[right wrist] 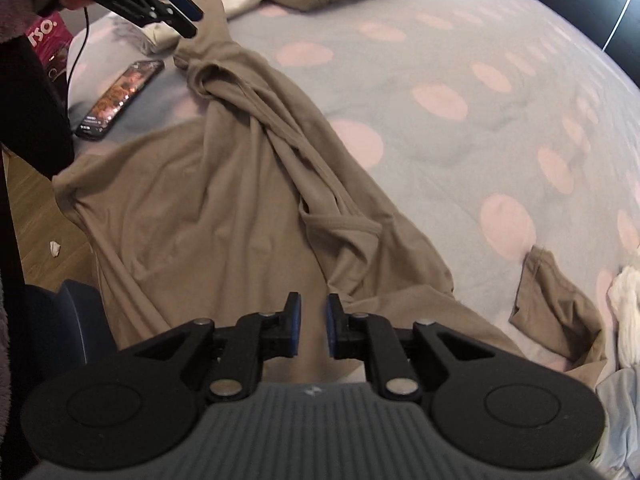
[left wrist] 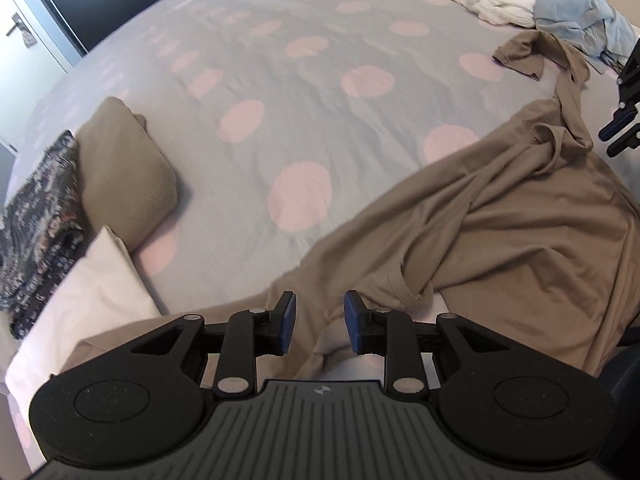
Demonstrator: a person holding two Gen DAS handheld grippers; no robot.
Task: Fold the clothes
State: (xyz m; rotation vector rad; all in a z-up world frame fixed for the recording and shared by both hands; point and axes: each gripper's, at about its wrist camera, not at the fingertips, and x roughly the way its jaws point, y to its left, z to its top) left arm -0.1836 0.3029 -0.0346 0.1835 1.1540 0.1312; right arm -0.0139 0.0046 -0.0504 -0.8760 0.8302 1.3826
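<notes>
Blue-padded fingers [left wrist: 289,322] over rumpled tan shirt [left wrist: 500,232]

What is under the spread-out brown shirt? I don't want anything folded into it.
The brown shirt lies on the dotted bedspread, one edge hanging past the bed edge. The phone lies beside it, uncovered. Whatever its folds cover cannot be seen.

Soft matt taupe jersey garment [right wrist: 208,208] lies crumpled under the matt black plastic right gripper [right wrist: 313,326], whose blue pads look rubbery. Beyond it, matt cotton bedspread [right wrist: 460,40]; to its left, a glossy glass-faced phone [right wrist: 120,96] and wood floor [right wrist: 44,216].
</notes>
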